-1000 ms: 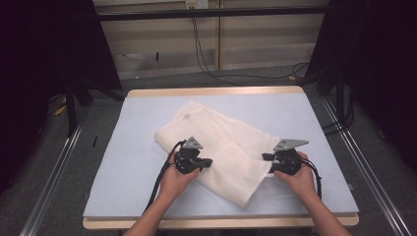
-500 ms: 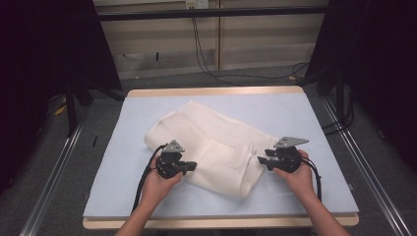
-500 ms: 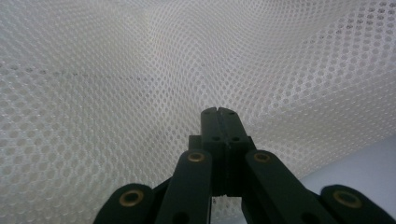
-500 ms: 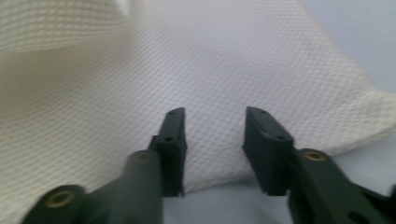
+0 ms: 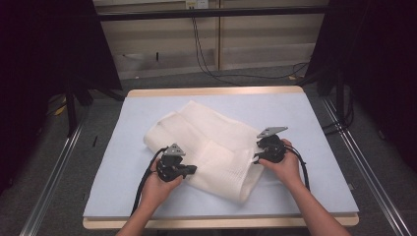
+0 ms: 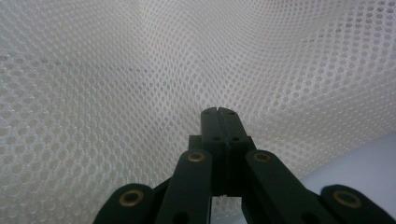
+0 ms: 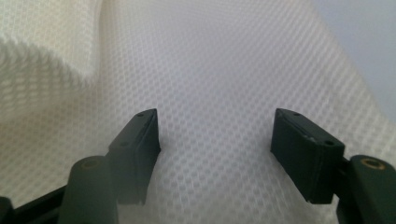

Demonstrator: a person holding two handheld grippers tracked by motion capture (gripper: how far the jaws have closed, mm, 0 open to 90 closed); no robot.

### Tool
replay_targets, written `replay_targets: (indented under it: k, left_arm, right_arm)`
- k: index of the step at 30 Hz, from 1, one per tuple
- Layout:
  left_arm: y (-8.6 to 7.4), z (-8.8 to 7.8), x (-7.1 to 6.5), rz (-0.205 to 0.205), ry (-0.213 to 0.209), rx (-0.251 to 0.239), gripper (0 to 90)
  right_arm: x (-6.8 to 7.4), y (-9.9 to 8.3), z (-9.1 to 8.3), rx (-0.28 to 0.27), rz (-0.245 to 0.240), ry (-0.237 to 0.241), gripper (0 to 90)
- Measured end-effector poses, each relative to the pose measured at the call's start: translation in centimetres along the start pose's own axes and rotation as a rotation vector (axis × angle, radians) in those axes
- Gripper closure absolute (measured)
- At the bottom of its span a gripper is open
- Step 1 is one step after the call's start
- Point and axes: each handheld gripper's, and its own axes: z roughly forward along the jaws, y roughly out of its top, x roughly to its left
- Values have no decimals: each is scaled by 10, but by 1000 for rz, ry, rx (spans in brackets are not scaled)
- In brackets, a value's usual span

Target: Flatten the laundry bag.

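- Opening over the last moment, the right gripper (image 5: 256, 158) has its jaws apart, with cloth (image 5: 211, 147) between them but unpressed.
- Clamped together on the cloth's near-left edge, the left gripper (image 5: 193, 169) has been drawn leftward.
- Spread mid-table (image 5: 314, 128), the cloth now sits shifted left; a fold is judged finished and released on the right.

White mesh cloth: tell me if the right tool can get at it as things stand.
Probably yes. The right tool sits at the white mesh cloth edge, jaws apart and just opening, mesh directly ahead with nothing between.
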Motion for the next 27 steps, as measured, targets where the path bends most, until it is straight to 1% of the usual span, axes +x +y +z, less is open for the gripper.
replay_targets:
  k: [1, 2, 3, 4, 5, 6, 7, 8, 9, 11, 12, 13, 14, 15, 16, 17, 18, 19, 20, 21, 22, 23, 25, 26, 27]
  left_arm:
    - [-1, 2, 0, 3, -2, -11, 900]
    - [-1, 2, -1, 10, 3, -3, 900]
    - [-1, 4, -1, 12, 3, -9, 900]
    - [-1, 5, -3, 19, 10, 2, 900]
    - [0, 7, -3, 21, 11, 10, 900]
    - [0, 7, -3, 34, 13, 21, 900]
    - [0, 11, -4, 25, 13, 9, 900]
    - [0, 12, -4, 23, 12, 11, 900]
    - [1, 12, -4, 27, 22, 19, 900]
    - [2, 13, -4, 31, 24, 16, 900]
    - [3, 13, -4, 32, 28, 21, 900]
    - [4, 14, -3, 37, 35, 6, 900]
    - [7, 14, -3, 49, 36, 15, 900]
    - [9, 15, -3, 53, 41, 6, 900]
    - [11, 16, -4, 57, 53, -4, 900]
    - [13, 17, -4, 63, 50, -15, 900]
    - [15, 17, -4, 76, 58, -5, 900]
    - [17, 18, -5, 70, 55, -26, 900]
    - [18, 19, -5, 73, 56, -37, 900]
    - [20, 18, -6, 83, 61, -34, 900]
    - [21, 17, -7, 80, 68, -36, 900]
    - [22, 17, -8, 84, 65, -35, 900]
    - [20, 16, -8, 85, 66, -29, 900]
    - [18, 16, -8, 81, 61, -40, 900]
    - [17, 14, -8, 84, 58, -26, 900]
  right_arm:
    - [0, 0, -1, 3, 7, -22, 452]
    - [1, 1, -1, 3, 19, -5, 495]
    - [1, 1, -1, 9, 11, -11, 518]
    - [3, 2, -2, 9, 11, -11, 634]
    - [5, 2, -2, 7, -7, 10, 790]
    - [8, 3, -2, 12, -21, 4, 845]
    - [9, 3, -1, 14, -21, 10, 860]
    - [9, 4, -1, 19, -23, 10, 900]
    - [9, 5, -1, 24, -22, 5, 900]
    - [9, 6, -1, 29, 2, 9, 900]
    - [9, 6, -1, 24, 3, 3, 900]
    - [9, 6, -1, 17, 6, -22, 900]
    - [7, 4, -1, 1, 26, -30, 900]
    - [4, 2, -1, -18, 54, -34, 900]
    - [2, 1, -2, -26, 59, -65, 900]
    - [-1, 0, -3, -34, 62, -87, 900]
    - [-6, -1, -5, -35, 73, -97, 900]
    - [-11, -3, -7, -42, 94, -112, 900]
    - [-15, -4, -9, -39, 96, -128, 900]
    - [-19, -5, -12, -40, 106, -137, 900]
    - [-24, -7, -15, -48, 114, -146, 900]
    - [-28, -9, -17, -41, 114, -157, 900]
    - [-33, -12, -22, -50, 121, -177, 900]
    - [-36, -15, -24, -57, 139, -168, 900]
    - [-38, -17, -26, -69, 153, -170, 900]
